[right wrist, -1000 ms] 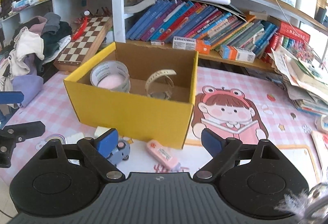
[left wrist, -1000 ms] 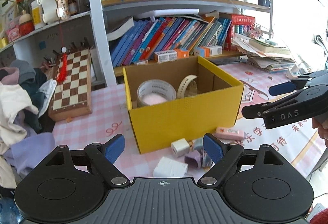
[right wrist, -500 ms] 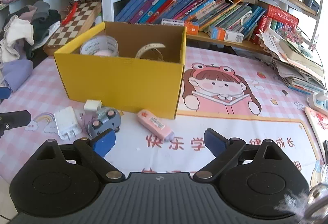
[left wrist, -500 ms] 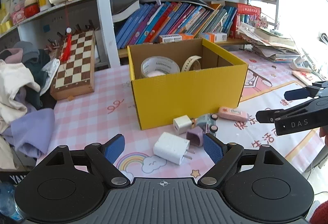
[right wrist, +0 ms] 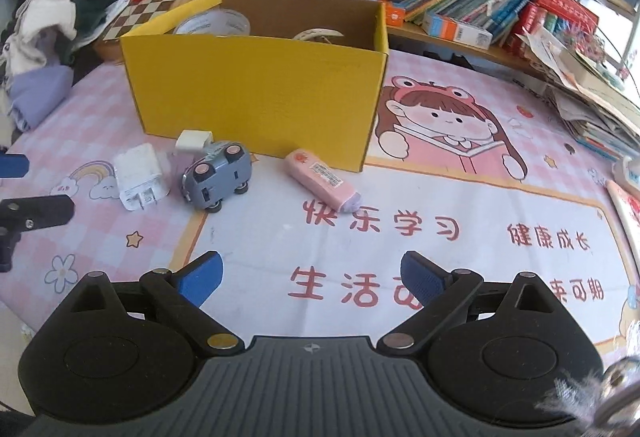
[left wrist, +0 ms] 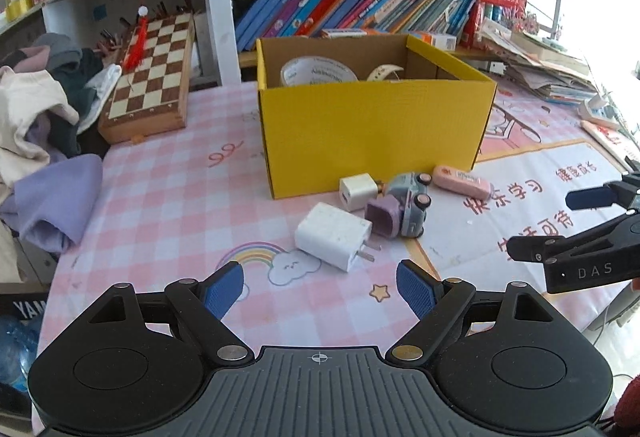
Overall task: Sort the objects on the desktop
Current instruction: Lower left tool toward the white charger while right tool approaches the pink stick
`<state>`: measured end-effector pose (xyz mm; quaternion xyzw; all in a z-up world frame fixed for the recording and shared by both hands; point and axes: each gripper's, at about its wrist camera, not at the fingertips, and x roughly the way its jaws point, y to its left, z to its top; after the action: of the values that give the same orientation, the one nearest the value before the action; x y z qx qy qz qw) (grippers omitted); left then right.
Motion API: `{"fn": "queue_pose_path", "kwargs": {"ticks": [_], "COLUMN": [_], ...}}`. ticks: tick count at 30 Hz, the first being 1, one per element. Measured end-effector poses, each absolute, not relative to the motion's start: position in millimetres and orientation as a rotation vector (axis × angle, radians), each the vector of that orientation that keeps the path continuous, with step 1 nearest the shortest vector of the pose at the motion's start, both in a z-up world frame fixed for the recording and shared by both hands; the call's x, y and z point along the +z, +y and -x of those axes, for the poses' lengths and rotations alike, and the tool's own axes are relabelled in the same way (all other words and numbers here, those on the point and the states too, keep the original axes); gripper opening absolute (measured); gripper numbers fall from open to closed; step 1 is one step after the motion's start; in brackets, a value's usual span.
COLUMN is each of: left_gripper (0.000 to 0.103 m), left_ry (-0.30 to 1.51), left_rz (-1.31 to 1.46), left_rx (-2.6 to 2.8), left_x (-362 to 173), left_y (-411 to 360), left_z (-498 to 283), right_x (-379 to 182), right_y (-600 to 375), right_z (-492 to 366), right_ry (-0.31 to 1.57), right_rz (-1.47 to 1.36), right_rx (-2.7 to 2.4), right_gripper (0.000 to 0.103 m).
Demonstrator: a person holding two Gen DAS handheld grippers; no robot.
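Note:
A yellow cardboard box (left wrist: pixel 372 133) (right wrist: pixel 256 93) stands on the desk mat, holding a wide tape roll (left wrist: pixel 318 71) and a thin tape ring (left wrist: pixel 384 71). In front of it lie a large white charger (left wrist: pixel 334 235) (right wrist: pixel 138 177), a small white plug (left wrist: pixel 356 191) (right wrist: pixel 192 141), a grey toy car (left wrist: pixel 412 207) (right wrist: pixel 218 175), a purple block (left wrist: pixel 382 215) and a pink eraser (left wrist: pixel 462 181) (right wrist: pixel 320 181). My left gripper (left wrist: pixel 320 291) hovers open just short of the large charger. My right gripper (right wrist: pixel 310 281) is open over the mat, nearer than the eraser, nothing between its fingers.
A chessboard (left wrist: pixel 154 71) leans at the back left beside a heap of clothes (left wrist: pixel 44 117). Shelves of books (left wrist: pixel 360 3) run behind the box. Stacked papers (right wrist: pixel 592 97) sit at the right. The printed mat (right wrist: pixel 440 229) lies under the right gripper.
Both grippers have sunk toward the desk and the views tilted down, bringing the small items in front of the box into fuller view. The right jaws stand slightly wider.

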<state>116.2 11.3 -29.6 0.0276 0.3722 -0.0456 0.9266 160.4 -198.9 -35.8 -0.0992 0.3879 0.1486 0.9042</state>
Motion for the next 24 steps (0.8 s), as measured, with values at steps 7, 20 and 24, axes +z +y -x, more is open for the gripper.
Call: {"fn": "queue_pose_path", "kwargs": {"ticks": [7, 20, 24], "left_gripper": [0.086, 0.086, 0.086], "left_ry": [0.773, 0.804, 0.809], "left_rz": [-0.072, -0.016, -0.005], "left_rx": [-0.098, -0.079, -0.064], "left_x": [-33.3, -43.1, -46.2], "left_y": [4.1, 2.1, 1.8], "left_z": [-122.3, -150.6, -158.2], "right_x": [-36.2, -35.6, -38.7], "right_y": [-199.5, -200.6, -198.9], "right_z": [-171.7, -203.5, -213.8], "right_ry": [0.801, 0.805, 0.815], "right_rz": [0.211, 0.252, 0.268], "right_rx": [0.306, 0.338, 0.36], "right_gripper": [0.096, 0.094, 0.093]}}
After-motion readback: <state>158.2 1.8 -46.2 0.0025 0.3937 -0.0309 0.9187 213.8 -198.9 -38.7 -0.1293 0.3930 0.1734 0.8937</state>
